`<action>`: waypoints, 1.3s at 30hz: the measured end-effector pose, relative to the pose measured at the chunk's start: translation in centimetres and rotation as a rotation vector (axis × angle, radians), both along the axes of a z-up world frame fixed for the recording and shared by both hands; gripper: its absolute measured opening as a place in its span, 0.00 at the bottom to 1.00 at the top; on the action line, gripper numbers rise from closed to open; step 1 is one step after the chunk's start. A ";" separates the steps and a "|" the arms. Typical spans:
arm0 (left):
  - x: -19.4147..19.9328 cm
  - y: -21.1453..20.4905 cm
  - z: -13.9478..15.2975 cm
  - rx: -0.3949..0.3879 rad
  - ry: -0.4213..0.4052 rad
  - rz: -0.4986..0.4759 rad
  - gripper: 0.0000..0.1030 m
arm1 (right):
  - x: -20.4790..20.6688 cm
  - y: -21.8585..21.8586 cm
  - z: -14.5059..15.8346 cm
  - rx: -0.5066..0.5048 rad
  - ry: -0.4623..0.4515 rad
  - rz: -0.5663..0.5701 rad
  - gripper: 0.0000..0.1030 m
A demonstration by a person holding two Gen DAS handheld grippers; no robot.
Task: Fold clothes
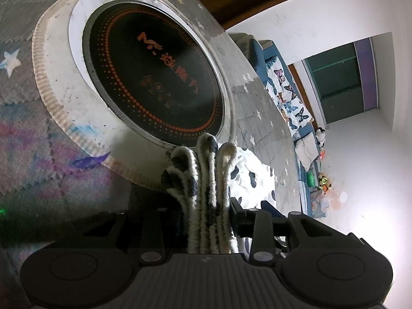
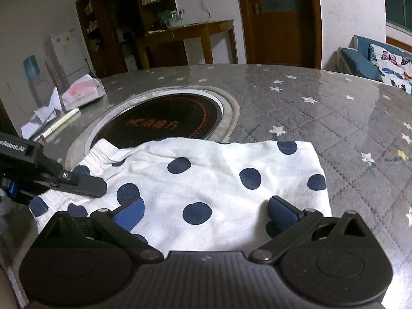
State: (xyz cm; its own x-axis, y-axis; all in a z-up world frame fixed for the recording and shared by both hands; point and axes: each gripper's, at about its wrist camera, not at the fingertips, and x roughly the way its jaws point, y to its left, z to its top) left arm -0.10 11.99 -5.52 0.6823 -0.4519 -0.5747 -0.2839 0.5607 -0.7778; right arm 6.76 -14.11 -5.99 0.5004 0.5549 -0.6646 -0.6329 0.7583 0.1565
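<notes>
Room: white walls, a wooden door (image 2: 279, 18) straight ahead, a wooden side table (image 2: 190, 34) with jars to its left, and a blue sofa (image 2: 360, 61) with a butterfly-print cushion (image 2: 394, 64) off to the right.
Surface: grey quilted table cover (image 2: 322, 108) dotted with white stars, laid over a round table with a black induction hob (image 2: 164, 122) sunk in the middle — orange lettering and a ring of orange dots on the glass.
Clutter: papers and a plastic bag (image 2: 82, 90) at the far left edge of the table.
Garment: white clothing with navy polka dots (image 2: 206, 180) lies spread flat on the near side of the table, its elastic waistband reaching the rim of the hob.
Left gripper (image 1: 208, 213): clamped tight on a thick bunch of the garment's gathered waistband — folds of cloth fill the gap between the jaws and poke out past them. From the right wrist view it comes in at the left, its finger lying on the waistband end.
Right gripper (image 2: 206, 209): jaws spread wide, blue pads (image 2: 131, 212) standing well apart over the near edge of the cloth, nothing pinched between them.
</notes>
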 end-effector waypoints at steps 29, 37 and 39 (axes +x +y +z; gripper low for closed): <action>-0.7 -1.0 1.0 0.083 -0.040 -0.057 0.45 | 5.2 2.0 0.9 -0.057 0.056 -0.137 1.00; -0.8 -1.4 1.4 0.110 -0.040 -0.064 0.45 | 1.9 0.2 2.0 -0.076 0.013 -0.099 1.00; -0.8 -1.6 1.5 0.118 -0.041 -0.066 0.45 | 0.5 -0.5 2.0 -0.082 0.006 -0.079 1.00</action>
